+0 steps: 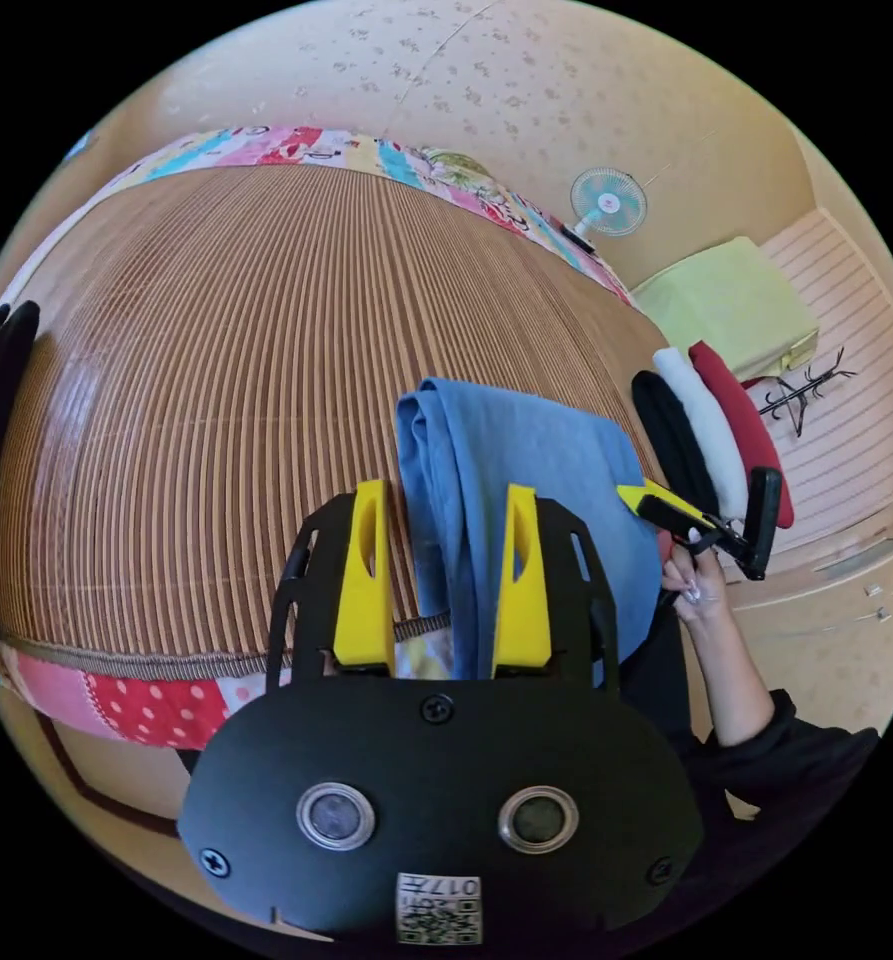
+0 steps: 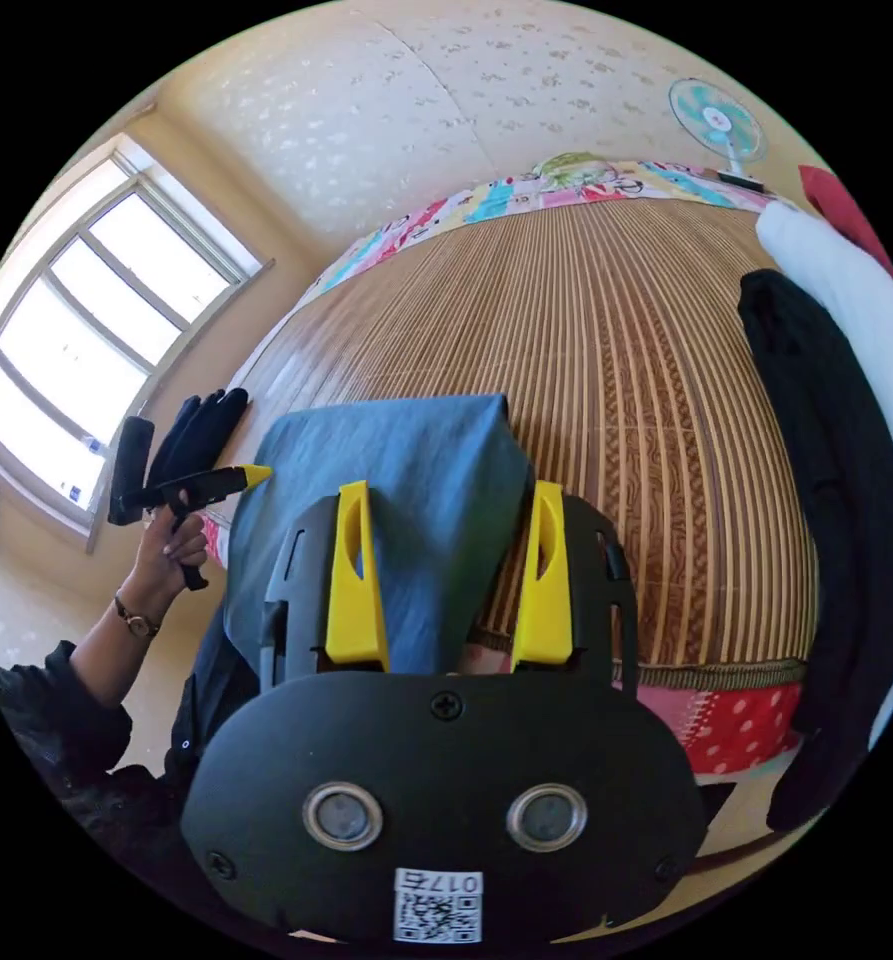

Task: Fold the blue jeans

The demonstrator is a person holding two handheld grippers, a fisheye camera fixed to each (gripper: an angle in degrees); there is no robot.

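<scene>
Two grippers hover at the bed's near edge, jaws spread wide on both: the left gripper (image 1: 444, 575) and the right gripper (image 2: 450, 580), each straddling the blue jeans (image 1: 526, 480) without pinching. The jeans lie folded at that edge, partly overhanging, so a nudge could likely slide them off. Beyond, the bamboo mat (image 1: 226, 400) runs bare to the far edge; rolled clothes (image 1: 711, 430) crowd the right side.
</scene>
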